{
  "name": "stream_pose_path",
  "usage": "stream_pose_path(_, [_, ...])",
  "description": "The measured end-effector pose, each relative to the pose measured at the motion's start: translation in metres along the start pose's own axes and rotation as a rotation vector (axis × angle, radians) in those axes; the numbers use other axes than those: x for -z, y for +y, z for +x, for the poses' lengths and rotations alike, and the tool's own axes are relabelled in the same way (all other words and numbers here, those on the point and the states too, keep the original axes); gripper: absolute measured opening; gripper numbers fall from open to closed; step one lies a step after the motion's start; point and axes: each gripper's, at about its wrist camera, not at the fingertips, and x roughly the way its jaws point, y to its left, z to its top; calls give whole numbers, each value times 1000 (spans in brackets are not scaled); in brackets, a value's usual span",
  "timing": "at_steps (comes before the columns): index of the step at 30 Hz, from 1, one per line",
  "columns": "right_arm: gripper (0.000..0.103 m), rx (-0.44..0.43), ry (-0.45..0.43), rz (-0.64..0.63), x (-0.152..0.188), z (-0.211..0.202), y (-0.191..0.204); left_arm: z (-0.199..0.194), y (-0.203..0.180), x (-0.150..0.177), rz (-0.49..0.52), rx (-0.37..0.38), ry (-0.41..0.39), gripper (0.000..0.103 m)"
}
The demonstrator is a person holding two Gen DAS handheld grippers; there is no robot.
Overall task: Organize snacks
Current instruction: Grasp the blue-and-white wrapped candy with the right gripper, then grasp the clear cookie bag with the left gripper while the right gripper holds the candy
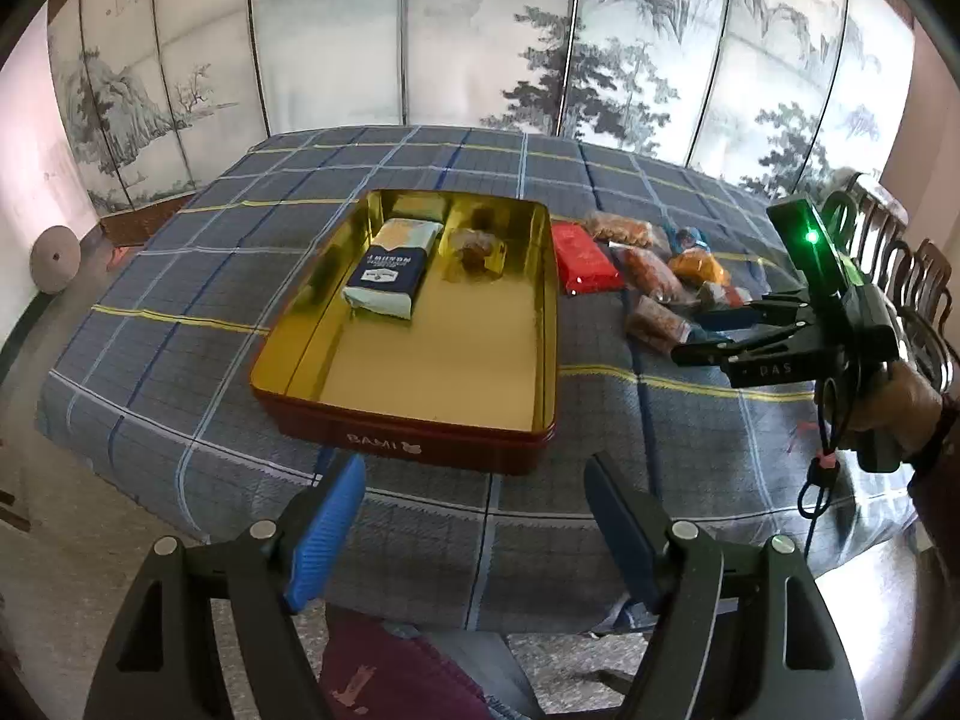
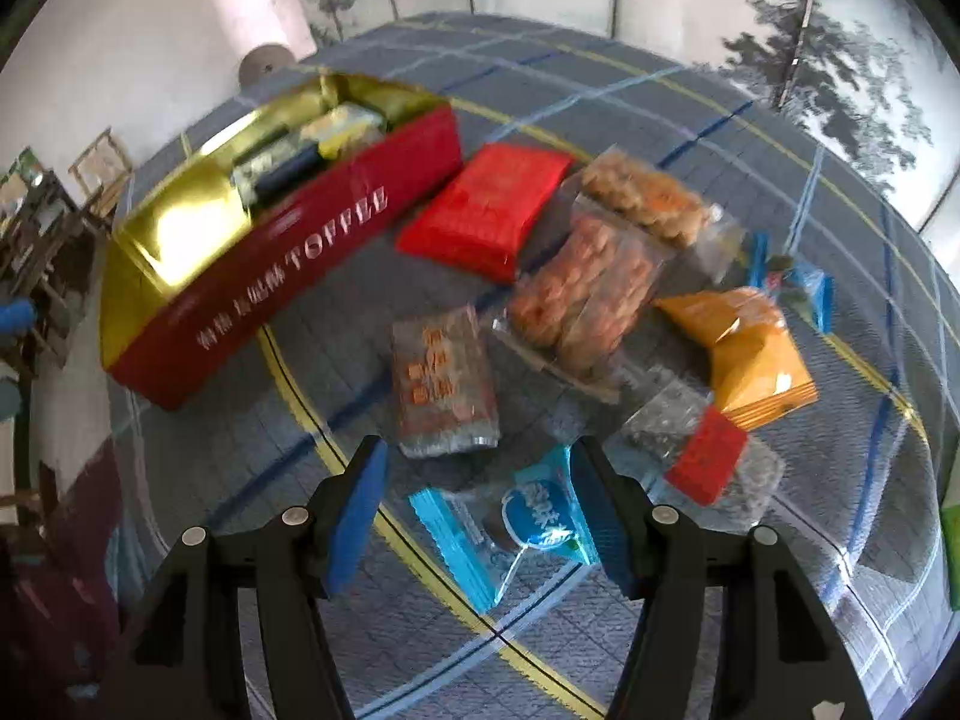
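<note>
Hovering with fingers spread over the blue-wrapped candy [image 2: 528, 525], the right tool [image 2: 480, 510] risks pinching only its slippery wrapper, or nudging the orange-printed packet [image 2: 444, 381] at twelve o'clock, while the left tool [image 1: 474, 531] waits open-jawed near the red toffee tin [image 1: 414, 324].

Both the left hand-held gripper [image 1: 474, 516] and right hand-held gripper [image 2: 480, 498] hover with jaws spread wide.

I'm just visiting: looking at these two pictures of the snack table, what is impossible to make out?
- Small print on the blue and clear candy wrapper, right wrist view: blurred.
- Dark contents of the clear packet with a red label, right wrist view: blurred and too small.
- Far corner of the red tin with gold lining, left wrist view: glare and reflections confuse it.
- Green item, right wrist view: cut off by the edge.
</note>
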Motion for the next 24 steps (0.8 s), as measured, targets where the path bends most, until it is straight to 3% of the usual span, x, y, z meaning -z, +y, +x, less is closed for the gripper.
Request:
stream_pose_path(3, [60, 10, 7, -12, 9, -1, -2, 5, 0, -1, 0, -2, 12, 77])
stream_pose_path(4, [56, 4, 1, -2, 11, -3, -6, 7, -1, -2, 1, 0, 18, 77])
stream_pose_path(5, [45, -2, -5, 12, 13, -5, -10, 10, -2, -2, 3, 2, 26, 77])
stream_pose_path(7, [38, 26, -14, 23, 15, -6, -14, 12, -5, -3, 14, 1, 38, 77])
stream_pose_path(10, [34, 53, -25, 25, 20, -10, -12, 13, -12, -6, 50, 9, 30, 77])
stream_pose_path(13, [33, 52, -91, 73, 30, -27, -13, 15, -25, -17, 89, 52, 36, 77])
stream_pose_path(16, [33, 87, -191, 173, 49, -57, -29, 16, -39, -26, 129, 121, 28, 77])
stream_pose_path(18, [34, 136, -241, 273, 66, -73, -54, 20, -50, -34, 156, 151, 34, 77])
stream_pose_path(21, [34, 226, -283, 438, 91, -89, -102, 31, -64, -50, 176, 253, 69, 77])
stream_pose_path(24, [34, 297, -322, 584, 118, -99, -142, 45, -82, -63, 222, 253, 75, 77])
